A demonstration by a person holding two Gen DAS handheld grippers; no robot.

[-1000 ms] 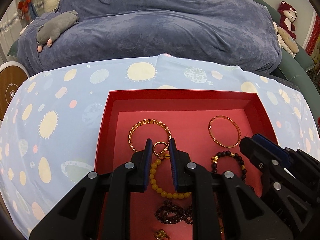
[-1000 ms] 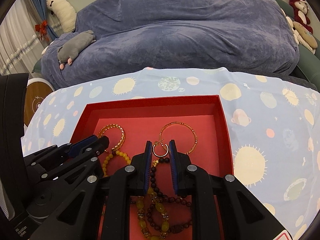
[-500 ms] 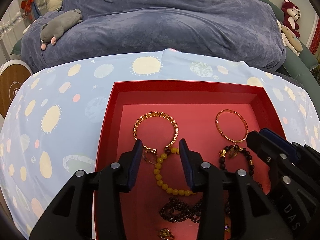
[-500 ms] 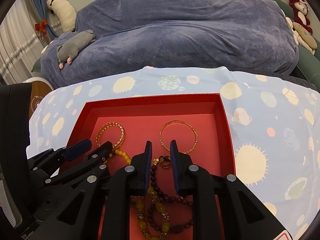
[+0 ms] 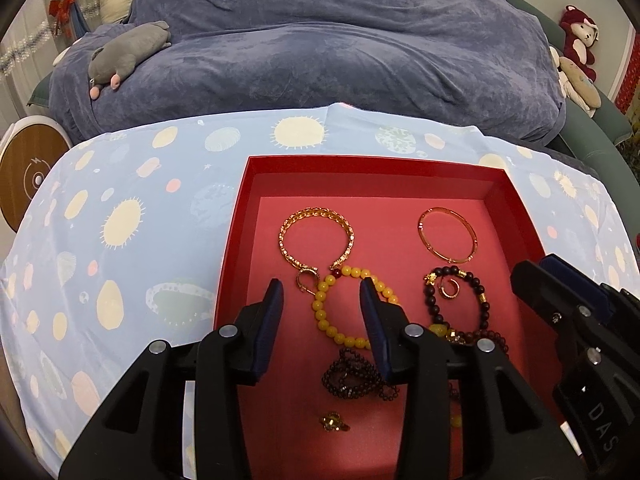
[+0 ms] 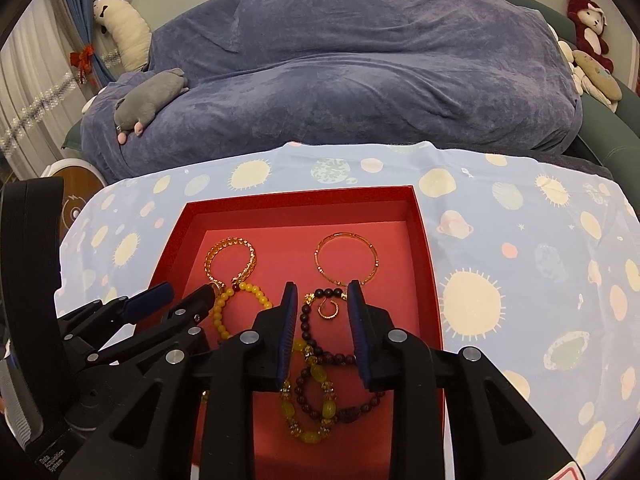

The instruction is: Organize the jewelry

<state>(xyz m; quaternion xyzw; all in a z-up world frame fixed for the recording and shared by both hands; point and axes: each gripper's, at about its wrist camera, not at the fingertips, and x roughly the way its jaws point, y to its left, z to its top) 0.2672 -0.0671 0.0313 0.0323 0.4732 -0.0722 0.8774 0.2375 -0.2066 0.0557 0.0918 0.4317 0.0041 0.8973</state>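
Both grippers empty: left gripper (image 5: 322, 300) parted; right gripper (image 6: 322, 304) opening (earring (image 6: 329, 310) beyond tips).

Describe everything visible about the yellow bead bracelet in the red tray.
The yellow bead bracelet is a loop of round, glossy yellow beads with one dark red bead at its far end. It lies flat on the red tray floor, beside the gold chain bracelet and a small gold earring. The left gripper hovers open above it.

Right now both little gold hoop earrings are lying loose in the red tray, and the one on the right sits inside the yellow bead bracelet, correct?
Not quite. That earring sits inside the dark bead bracelet, not the yellow one; the right wrist view shows it. The other earring does lie loose in the red tray.
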